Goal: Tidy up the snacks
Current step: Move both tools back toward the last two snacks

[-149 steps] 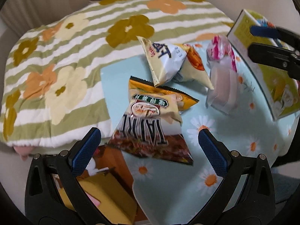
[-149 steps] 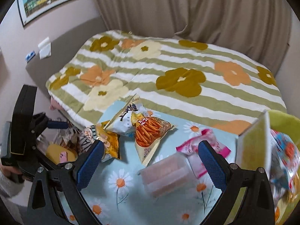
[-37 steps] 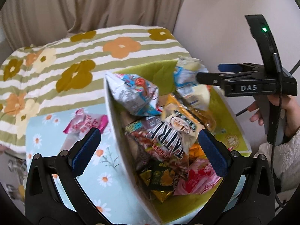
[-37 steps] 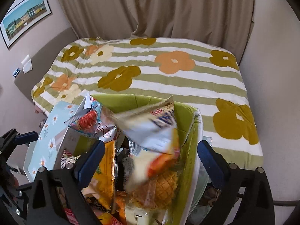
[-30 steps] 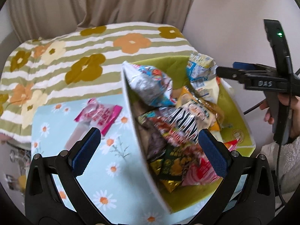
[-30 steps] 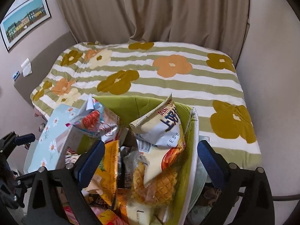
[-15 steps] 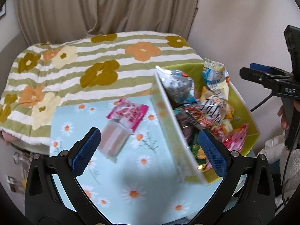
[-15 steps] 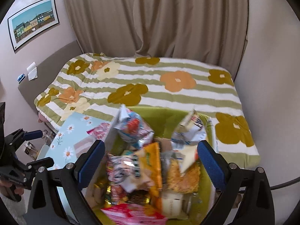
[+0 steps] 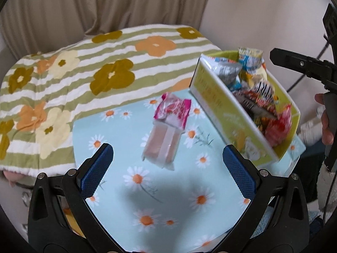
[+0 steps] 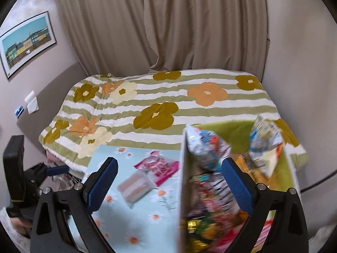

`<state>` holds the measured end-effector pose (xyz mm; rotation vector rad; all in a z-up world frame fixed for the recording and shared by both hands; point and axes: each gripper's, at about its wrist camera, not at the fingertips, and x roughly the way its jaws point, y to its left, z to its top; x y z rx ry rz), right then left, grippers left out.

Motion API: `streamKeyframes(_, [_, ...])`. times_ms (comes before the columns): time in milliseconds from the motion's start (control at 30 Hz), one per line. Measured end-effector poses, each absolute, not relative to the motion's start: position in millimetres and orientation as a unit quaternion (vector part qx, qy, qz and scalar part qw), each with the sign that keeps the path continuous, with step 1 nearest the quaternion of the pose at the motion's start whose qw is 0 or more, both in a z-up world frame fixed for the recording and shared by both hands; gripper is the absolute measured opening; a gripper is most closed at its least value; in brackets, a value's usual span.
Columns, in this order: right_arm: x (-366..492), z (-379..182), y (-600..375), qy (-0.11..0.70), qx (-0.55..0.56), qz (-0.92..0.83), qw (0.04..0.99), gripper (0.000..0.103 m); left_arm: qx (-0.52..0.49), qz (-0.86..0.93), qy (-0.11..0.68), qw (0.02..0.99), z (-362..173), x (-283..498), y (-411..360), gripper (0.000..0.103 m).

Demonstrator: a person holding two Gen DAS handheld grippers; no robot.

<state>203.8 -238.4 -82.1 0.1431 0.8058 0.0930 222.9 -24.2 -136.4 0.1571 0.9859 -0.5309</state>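
Observation:
A yellow-green snack box (image 9: 238, 124) stands at the right of the daisy-print table (image 9: 168, 200), full of several snack bags (image 9: 261, 97). A pink snack bag (image 9: 173, 110) and a clear pack of pink wafers (image 9: 163, 145) lie on the table left of the box. My left gripper (image 9: 167, 168) is open and empty above the table, near the wafer pack. My right gripper (image 10: 168, 181) is open and empty over the box's (image 10: 182, 200) left wall. The pink bag (image 10: 157, 167) and wafer pack (image 10: 134, 186) also show in the right wrist view.
A bed with a striped flower quilt (image 9: 84, 80) lies behind the table. Curtains (image 10: 160, 31) hang behind it. A framed picture (image 10: 25, 42) hangs on the left wall. The right gripper's body (image 9: 305, 67) shows at the right of the left wrist view.
Both grippers have pulled back and left from over the box. The two chip bags from the table now sit in the box; the pink bag and wafer pack stay on the table.

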Motion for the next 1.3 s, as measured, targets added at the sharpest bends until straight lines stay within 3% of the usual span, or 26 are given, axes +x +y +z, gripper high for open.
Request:
streamKeyframes(267, [198.5, -118.5, -192.7, 0.391, 0.092, -0.036, 0.915, 0.098, 0.084, -0.302, 0.489, 0.814, -180.4, 251.0, -11.8, 0.103])
streamKeyframes(700, [207.2, -165.7, -173.4, 0.395, 0.061, -0.09, 0.912, 0.098, 0.107, -0.332, 0.512, 0.785, -275.8, 296.2, -55.0, 0.102])
streamKeyframes(800, [210.0, -174.0, -172.0, 0.399, 0.058, -0.093, 0.911, 0.098, 0.116, -0.333, 0.516, 0.781, -290.5, 297.9, -62.3, 0.098])
streamKeyframes(933, [211.9, -181.5, -170.0, 0.403, 0.054, -0.097, 0.908, 0.098, 0.136, -0.327, 0.522, 0.776, -306.7, 300.0, -70.1, 0.084])
streamKeyframes(1300, [216.5, -185.8, -167.6, 0.405, 0.054, -0.105, 0.907, 0.098, 0.137, -0.314, 0.517, 0.784, -313.0, 304.5, -70.7, 0.083])
